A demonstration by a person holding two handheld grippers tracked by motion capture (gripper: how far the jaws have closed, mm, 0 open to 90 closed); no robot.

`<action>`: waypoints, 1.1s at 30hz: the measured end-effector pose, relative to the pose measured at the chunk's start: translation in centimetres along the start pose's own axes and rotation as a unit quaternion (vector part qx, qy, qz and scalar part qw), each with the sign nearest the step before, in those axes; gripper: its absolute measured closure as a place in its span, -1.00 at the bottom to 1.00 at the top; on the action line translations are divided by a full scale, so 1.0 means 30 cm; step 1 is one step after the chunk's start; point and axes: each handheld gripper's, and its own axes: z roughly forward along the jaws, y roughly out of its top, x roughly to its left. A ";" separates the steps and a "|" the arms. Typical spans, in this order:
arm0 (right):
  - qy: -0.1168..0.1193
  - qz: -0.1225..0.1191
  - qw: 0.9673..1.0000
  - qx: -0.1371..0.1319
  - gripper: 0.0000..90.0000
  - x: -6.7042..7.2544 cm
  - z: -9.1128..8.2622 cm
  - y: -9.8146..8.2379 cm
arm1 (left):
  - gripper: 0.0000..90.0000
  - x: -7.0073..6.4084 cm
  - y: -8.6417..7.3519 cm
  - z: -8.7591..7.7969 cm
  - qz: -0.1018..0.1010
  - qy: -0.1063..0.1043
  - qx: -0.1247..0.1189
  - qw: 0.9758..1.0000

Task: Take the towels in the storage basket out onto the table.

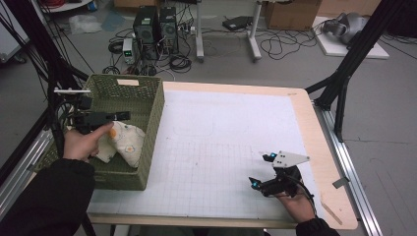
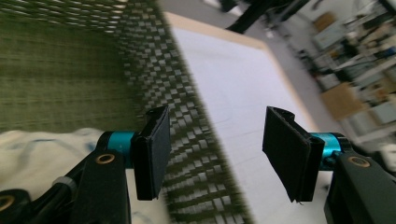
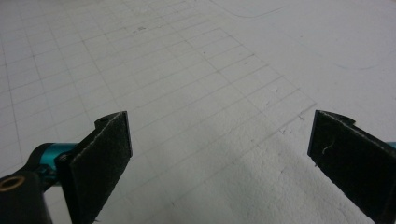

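A green woven basket [image 1: 153, 110] stands on the left part of the table, and a cream cloth with yellow spots [image 1: 126, 142] lies inside it. My left gripper [image 1: 120, 116] hovers over the basket, above the cloth. In the left gripper view it [image 2: 215, 154] is open with nothing between the pads; the basket's wall [image 2: 60, 79] lies behind and the cloth [image 2: 42, 149] lower left. My right gripper [image 1: 260, 170] rests low over the white grid mat [image 1: 221, 132] near the front right. Its jaws stand open and empty [image 3: 219, 158] above the mat [image 3: 187, 70].
The mat covers a wooden table whose bare rim [image 1: 314, 142] shows on the right. Black frame posts [image 1: 344, 69] rise at both sides. Beyond the far edge, computer towers [image 1: 155, 27], cables and a cardboard box [image 1: 290, 14] sit on the floor.
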 end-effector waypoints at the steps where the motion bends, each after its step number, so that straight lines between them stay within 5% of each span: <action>1: 0.000 0.002 1.000 0.000 -0.88 0.000 0.000 0.000 | -0.07 0.004 0.000 -0.001 0.009 0.017 0.006 1.000; 5: 0.000 0.001 1.000 -0.001 -0.88 -0.001 0.000 0.000 | -0.09 0.018 0.002 -0.002 0.032 0.062 0.018 0.997; 7: 0.000 0.002 1.000 0.000 -0.88 0.000 0.001 0.000 | -0.14 0.019 0.006 0.000 0.052 0.090 0.027 0.994; 14: 0.000 0.002 1.000 0.001 -0.88 0.000 0.002 0.000 | -0.21 0.031 0.010 0.020 0.118 0.169 0.058 0.977; 16: 0.000 0.001 1.000 0.001 -0.88 0.000 0.002 0.000 | -0.23 0.048 0.005 0.039 0.132 0.191 0.083 0.969; 17: 0.000 0.001 1.000 0.001 -0.88 0.000 0.002 0.000 | -0.24 0.048 0.005 0.039 0.132 0.191 0.083 0.969; 21: 0.000 0.002 1.000 0.001 -0.88 -0.001 0.002 -0.001 | -0.35 0.065 -0.003 0.071 0.139 0.220 0.114 0.959; 24: 0.001 0.002 1.000 0.002 -0.88 0.000 0.002 0.000 | -0.38 0.078 -0.004 0.088 0.137 0.232 0.129 0.954; 31: -0.001 0.000 1.000 0.002 -0.88 0.000 0.002 0.000 | -0.33 0.117 -0.022 0.136 0.126 0.236 0.200 0.942; 32: -0.001 0.000 1.000 0.001 -0.88 0.000 0.002 0.000 | -0.27 0.121 -0.027 0.143 0.128 0.236 0.210 0.940; 33: 0.000 0.001 1.000 0.000 -0.88 0.000 0.002 0.000 | -0.26 0.126 -0.037 0.159 0.133 0.241 0.227 0.934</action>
